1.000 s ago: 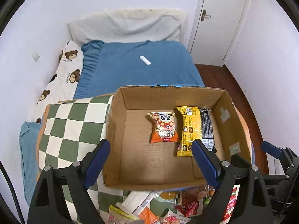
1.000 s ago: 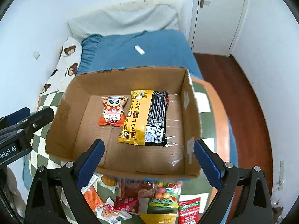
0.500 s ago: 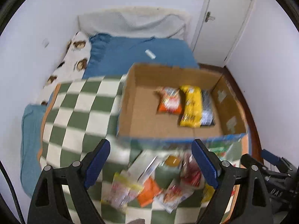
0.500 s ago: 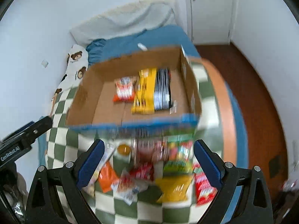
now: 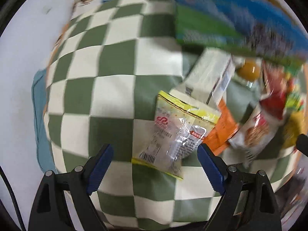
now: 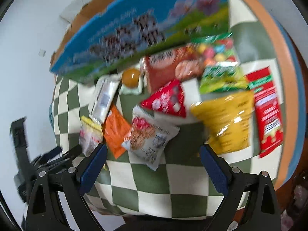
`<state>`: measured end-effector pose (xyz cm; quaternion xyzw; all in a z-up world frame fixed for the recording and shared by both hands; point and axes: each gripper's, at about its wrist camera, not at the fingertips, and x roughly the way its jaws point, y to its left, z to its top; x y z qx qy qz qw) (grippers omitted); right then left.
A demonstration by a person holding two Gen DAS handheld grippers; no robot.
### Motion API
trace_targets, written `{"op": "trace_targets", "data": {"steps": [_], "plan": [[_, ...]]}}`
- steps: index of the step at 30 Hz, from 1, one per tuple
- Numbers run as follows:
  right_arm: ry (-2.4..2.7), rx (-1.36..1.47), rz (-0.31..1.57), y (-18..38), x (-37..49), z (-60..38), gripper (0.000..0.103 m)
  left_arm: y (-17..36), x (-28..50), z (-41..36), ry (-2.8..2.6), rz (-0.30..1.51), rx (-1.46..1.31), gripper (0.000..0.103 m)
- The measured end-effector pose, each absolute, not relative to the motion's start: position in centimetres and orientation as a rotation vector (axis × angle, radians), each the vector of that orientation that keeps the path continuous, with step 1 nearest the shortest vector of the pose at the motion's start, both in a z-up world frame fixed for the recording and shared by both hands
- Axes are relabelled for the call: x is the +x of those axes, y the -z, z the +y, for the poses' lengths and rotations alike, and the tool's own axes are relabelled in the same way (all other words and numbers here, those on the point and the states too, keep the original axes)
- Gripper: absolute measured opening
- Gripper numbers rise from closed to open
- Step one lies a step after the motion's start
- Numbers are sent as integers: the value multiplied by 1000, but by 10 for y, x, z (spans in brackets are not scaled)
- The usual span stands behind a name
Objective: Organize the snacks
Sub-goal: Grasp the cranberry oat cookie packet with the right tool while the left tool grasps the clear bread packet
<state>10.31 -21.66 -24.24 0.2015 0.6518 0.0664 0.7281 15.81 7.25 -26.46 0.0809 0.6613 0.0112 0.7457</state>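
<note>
Both tongs hang spread and empty over the snack pile on the checkered blanket, just before the cardboard box; left tongs should straddle the yellow-edged packet squarely; right tongs should single out the white cracker packet, avoiding overlapped neighbours.

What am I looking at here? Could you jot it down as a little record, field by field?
Setting: green-and-white checked cloth with snack packets spread on it
Container: cardboard box, printed blue side facing the cameras
Left gripper: open, above a yellow-edged clear packet
Right gripper: open, above a white cookie packet
Other snacks: orange packet, yellow bag, red packet
Held: nothing
</note>
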Motion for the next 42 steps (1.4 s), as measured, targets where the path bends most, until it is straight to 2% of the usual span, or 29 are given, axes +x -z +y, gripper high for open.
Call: {"op": "trace_targets", "data": {"steps": [6, 9, 12, 13, 17, 22, 28, 33, 34, 35, 36, 40, 42], "plan": [[-141, 469, 1514, 279, 101, -196, 96, 305, 176, 45, 100, 1515, 348, 89], [-111, 483, 1522, 298, 103, -187, 91, 311, 184, 60, 32, 1533, 226, 81], [-94, 463, 1520, 312, 108, -176, 79, 314, 181, 92, -71, 1562, 28, 78], [-95, 455, 1523, 317, 109, -172, 72, 316, 177, 101, -96, 1572, -29, 78], [-133, 254, 1518, 323, 109, -142, 60, 329, 162, 122, -144, 1616, -155, 78], [-223, 38, 1534, 319, 102, -117, 59, 329, 150, 119, -108, 1622, -94, 78], [-221, 179, 1563, 329, 99, -133, 64, 299, 142, 115, -67, 1551, -61, 78], [-180, 202, 1563, 330, 103, -133, 64, 323, 161, 112, -49, 1606, -57, 78], [-176, 202, 1563, 329, 103, -133, 63, 328, 163, 112, -50, 1615, -68, 69], [-168, 193, 1561, 329, 103, -133, 57, 330, 162, 112, -54, 1610, -74, 64], [-165, 188, 1558, 330, 107, -127, 55, 329, 162, 112, -54, 1604, -69, 50], [-179, 175, 1541, 327, 106, -124, 51, 318, 148, 109, -61, 1567, -77, 40], [-188, 172, 1537, 325, 104, -127, 51, 314, 139, 109, -73, 1558, -90, 39]]}}
